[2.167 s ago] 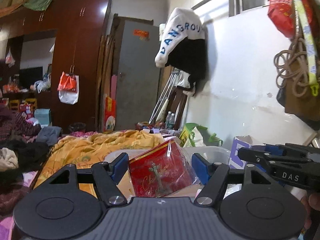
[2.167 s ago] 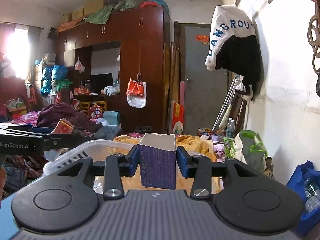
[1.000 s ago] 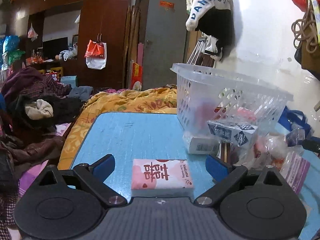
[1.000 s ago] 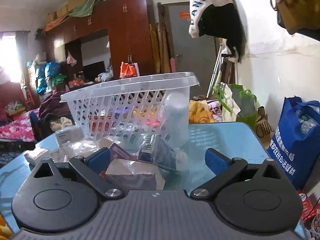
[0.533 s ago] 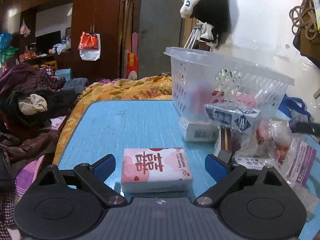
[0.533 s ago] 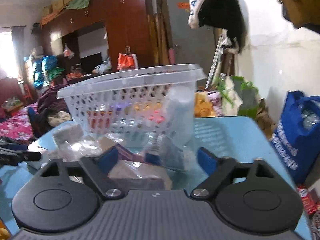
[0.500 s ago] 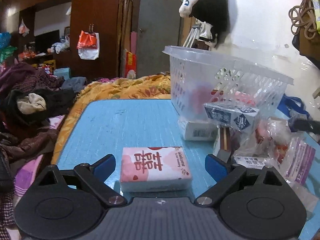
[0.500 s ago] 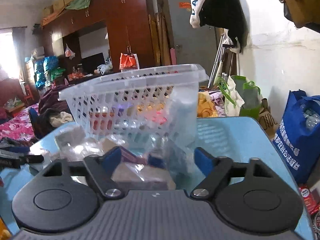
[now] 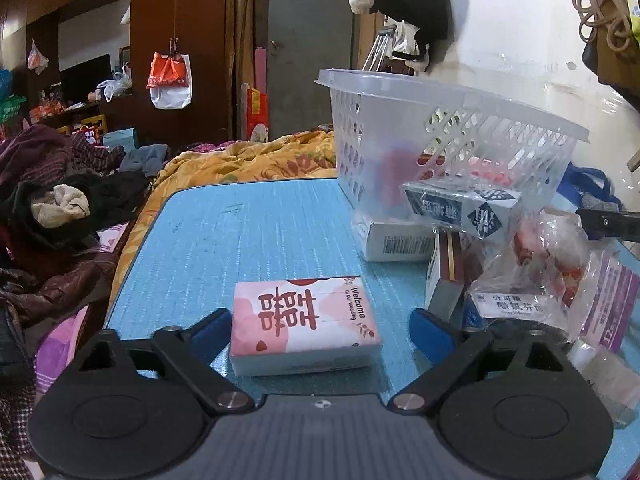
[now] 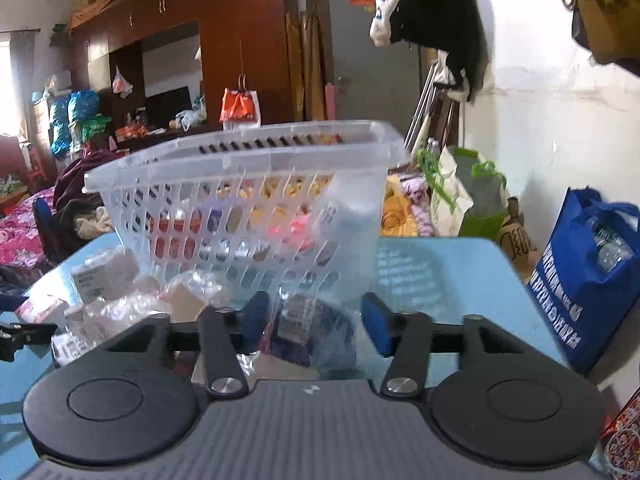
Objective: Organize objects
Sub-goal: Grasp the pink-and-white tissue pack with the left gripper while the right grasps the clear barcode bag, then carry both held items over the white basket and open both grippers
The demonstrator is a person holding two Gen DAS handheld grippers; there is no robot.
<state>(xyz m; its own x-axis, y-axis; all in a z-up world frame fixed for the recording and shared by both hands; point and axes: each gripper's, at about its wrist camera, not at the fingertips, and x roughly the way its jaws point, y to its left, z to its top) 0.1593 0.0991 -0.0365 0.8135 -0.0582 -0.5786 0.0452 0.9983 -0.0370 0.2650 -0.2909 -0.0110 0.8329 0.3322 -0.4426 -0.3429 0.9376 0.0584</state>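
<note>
My left gripper [image 9: 320, 330] has been closing, its jaws apart around the pink tissue pack [image 9: 304, 320] on the blue table [image 9: 256, 232]. My right gripper [image 10: 316, 320] has been closing around a clear plastic packet [image 10: 316, 328]; I can't tell if the pads press it. Beyond stands the white basket [image 10: 240, 168].

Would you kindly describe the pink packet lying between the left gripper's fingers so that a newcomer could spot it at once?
Start at the white plastic basket on the blue table. Nearer the camera than the jumble of boxes and bags at its foot, the pink tissue packet lies flat and alone. Only it bears a big red double-happiness character and "Welcome To Our Wedding".
</note>
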